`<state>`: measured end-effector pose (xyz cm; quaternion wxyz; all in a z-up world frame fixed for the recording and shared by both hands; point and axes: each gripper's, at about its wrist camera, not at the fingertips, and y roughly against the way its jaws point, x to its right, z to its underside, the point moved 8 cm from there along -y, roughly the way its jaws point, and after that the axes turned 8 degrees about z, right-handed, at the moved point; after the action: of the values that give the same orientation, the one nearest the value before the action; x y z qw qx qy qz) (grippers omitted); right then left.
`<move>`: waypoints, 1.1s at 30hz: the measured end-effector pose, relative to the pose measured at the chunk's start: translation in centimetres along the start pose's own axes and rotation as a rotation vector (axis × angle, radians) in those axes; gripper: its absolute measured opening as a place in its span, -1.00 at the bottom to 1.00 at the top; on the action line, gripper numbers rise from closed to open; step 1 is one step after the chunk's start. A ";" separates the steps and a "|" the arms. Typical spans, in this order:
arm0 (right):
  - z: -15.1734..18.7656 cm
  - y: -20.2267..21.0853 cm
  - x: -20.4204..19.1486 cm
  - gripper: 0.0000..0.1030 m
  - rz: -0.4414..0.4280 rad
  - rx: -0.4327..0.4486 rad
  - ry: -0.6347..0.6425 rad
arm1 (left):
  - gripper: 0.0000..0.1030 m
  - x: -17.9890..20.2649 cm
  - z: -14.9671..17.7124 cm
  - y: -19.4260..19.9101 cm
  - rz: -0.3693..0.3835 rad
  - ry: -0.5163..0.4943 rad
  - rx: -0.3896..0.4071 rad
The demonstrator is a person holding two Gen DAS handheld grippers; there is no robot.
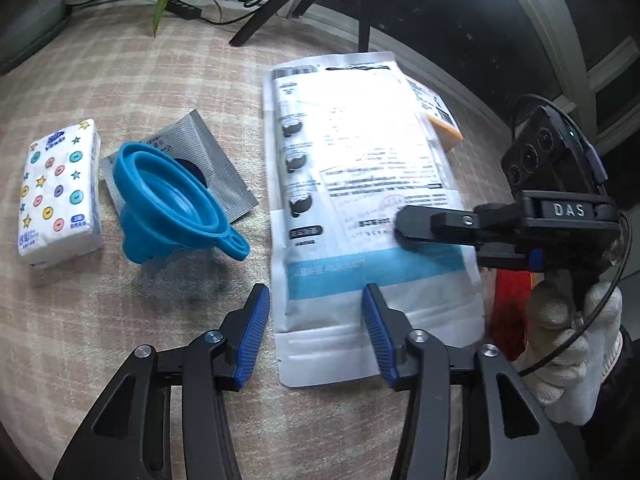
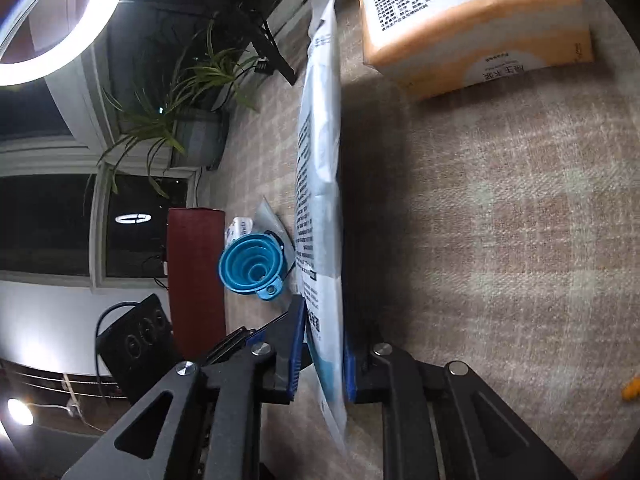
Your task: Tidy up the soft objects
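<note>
Our left wrist view tilted down close over the counter (image 1: 120, 80), our right wrist view rolled sideways near it, both sharing the white pouch (image 1: 360, 160) and blue funnel (image 1: 168, 200)

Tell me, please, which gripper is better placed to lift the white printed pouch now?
The right gripper: its blue pads are already shut on the white printed pouch at its edge. The left gripper is open near the pouch's bottom corner, gripping nothing.
</note>
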<state>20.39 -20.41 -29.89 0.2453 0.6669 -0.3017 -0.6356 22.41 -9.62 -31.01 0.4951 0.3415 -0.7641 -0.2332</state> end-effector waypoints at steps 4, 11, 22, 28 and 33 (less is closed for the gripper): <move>-0.1 0.7 0.8 -0.71 -0.128 -0.001 -0.093 | 0.13 -0.1 -0.2 0.3 0.053 0.039 0.010; 0.0 0.8 2.1 -0.72 -0.166 -0.001 -0.140 | 0.13 0.6 -0.5 -0.5 0.113 0.064 -0.010; -0.6 2.2 2.8 -0.70 0.075 0.054 -0.006 | -0.08 1.9 -0.4 -1.4 0.095 0.012 -0.021; -0.6 2.4 2.3 -0.66 0.203 0.060 0.114 | -0.08 1.6 -2.1 -1.8 0.058 0.002 -0.004; -0.8 2.4 2.4 -0.52 0.281 0.059 0.170 | -0.03 0.7 -4.9 -2.2 0.051 0.024 0.019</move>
<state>20.96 -23.80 -29.83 0.3367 0.6764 -0.3890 -0.5272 27.35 -11.69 -30.19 0.5066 0.3294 -0.7689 -0.2091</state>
